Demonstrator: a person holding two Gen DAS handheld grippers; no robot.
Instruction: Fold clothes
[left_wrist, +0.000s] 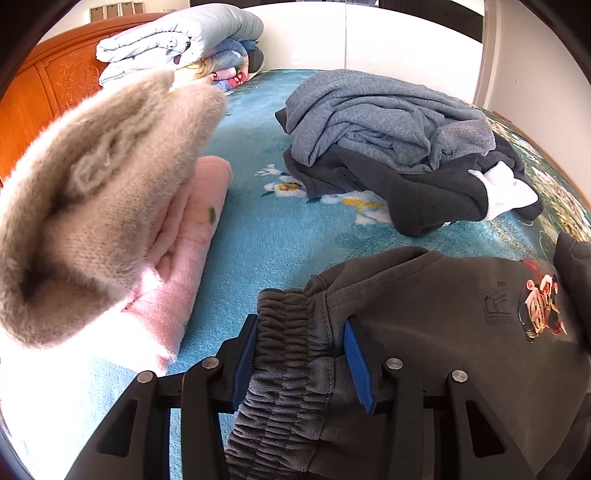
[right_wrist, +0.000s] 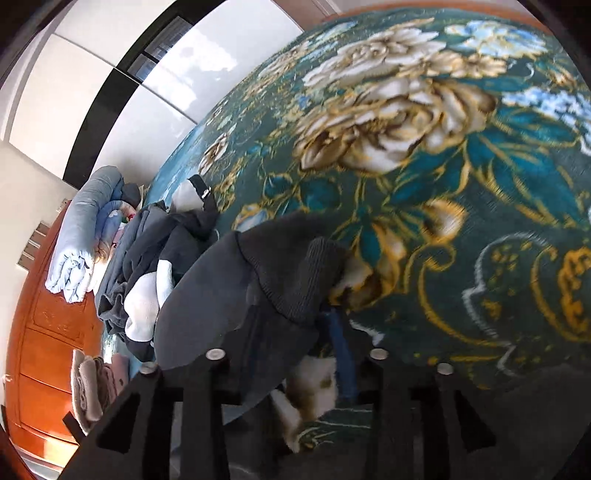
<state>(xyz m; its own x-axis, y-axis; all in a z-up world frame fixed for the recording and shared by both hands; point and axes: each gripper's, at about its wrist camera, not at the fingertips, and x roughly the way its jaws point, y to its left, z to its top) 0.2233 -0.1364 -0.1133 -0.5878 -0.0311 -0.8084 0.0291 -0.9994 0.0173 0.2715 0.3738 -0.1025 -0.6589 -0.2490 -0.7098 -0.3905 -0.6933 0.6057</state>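
A dark grey sweatshirt (left_wrist: 443, 314) with a cartoon print lies on the blue floral bed cover (left_wrist: 258, 229). My left gripper (left_wrist: 301, 332) is shut on its gathered ribbed hem, held between the blue pads (left_wrist: 352, 354). In the right wrist view my right gripper (right_wrist: 295, 332) is shut on a dark grey part of the sweatshirt (right_wrist: 229, 288), near its ribbed cuff (right_wrist: 314, 280); the view is tilted and blurred, and the cloth hides the left finger.
A pile of unfolded grey-blue and black clothes (left_wrist: 388, 147) lies ahead at centre right. Folded beige (left_wrist: 92, 206) and pink (left_wrist: 188, 266) garments are stacked at the left. Folded quilts (left_wrist: 177, 44) rest against the orange wooden headboard (left_wrist: 37, 99). White walls stand behind.
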